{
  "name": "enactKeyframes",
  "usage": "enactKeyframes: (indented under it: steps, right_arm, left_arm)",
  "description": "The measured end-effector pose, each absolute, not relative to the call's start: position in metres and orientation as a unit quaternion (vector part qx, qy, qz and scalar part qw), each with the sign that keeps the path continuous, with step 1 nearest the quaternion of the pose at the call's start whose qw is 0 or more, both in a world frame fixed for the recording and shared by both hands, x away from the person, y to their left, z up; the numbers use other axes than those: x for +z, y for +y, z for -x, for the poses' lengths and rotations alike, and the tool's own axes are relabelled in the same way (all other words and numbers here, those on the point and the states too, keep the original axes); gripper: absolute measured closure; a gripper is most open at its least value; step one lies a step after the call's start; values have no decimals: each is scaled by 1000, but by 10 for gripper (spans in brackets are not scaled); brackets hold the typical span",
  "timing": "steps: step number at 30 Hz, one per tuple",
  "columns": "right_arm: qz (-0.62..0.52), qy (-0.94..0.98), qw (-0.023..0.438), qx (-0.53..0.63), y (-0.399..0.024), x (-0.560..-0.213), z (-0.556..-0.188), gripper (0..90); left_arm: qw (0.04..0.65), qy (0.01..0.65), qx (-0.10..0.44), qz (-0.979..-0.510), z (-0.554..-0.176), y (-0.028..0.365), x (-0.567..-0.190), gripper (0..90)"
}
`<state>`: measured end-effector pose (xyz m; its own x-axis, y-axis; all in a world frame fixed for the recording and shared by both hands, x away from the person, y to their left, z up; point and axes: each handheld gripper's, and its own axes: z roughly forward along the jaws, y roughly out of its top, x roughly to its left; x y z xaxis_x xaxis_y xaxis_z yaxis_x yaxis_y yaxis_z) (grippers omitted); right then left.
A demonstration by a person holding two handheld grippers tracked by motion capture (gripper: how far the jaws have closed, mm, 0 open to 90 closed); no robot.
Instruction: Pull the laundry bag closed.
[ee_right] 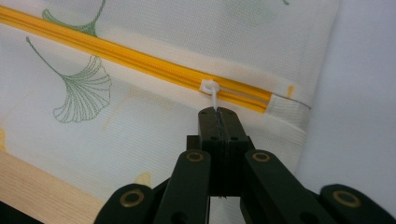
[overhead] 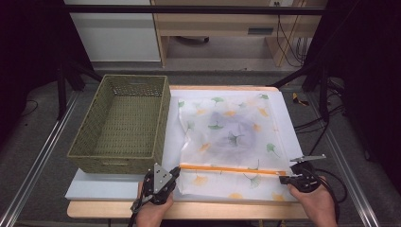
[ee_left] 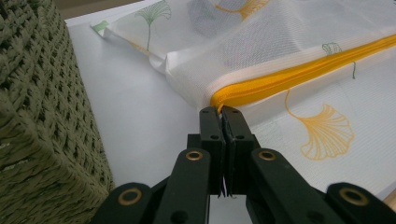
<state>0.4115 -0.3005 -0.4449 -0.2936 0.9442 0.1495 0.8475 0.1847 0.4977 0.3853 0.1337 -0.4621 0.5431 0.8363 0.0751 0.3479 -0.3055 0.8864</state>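
Your left claw (ee_left: 220,112) is clenched, its two black jaws pressed together on the end of the orange zipper (ee_left: 299,77) of the white mesh laundry bag with green and yellow ginkgo leaf prints (overhead: 227,137). Your right claw (ee_right: 218,113) is also clenched, and it grips the thin white pull cord (ee_right: 213,99) which hangs from the white slider on the other end of the same zipper. In the high view your left claw (overhead: 176,171) is at the left end of the orange line and your right claw (overhead: 283,178) is at its right end, so the zipper (overhead: 231,169) lies straight between both. The bag lies flat on the white bench (overhead: 118,187), near the front edge, and a dark shape shows through the mesh in the middle of it. Its zipper looks closed along the whole length. Just beside the bag, on its left, stands the rectangular olive-green woven basket (overhead: 122,124).
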Motion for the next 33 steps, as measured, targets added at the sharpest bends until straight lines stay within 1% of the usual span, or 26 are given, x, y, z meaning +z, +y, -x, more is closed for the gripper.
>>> enactKeyframes:
  steps: [33]
  right_arm:
    - [-603, 747, 95, 264, -319, -449, -406, 900]
  left_arm:
    - [439, 388, 277, -761, -385, 132, -463, 877]
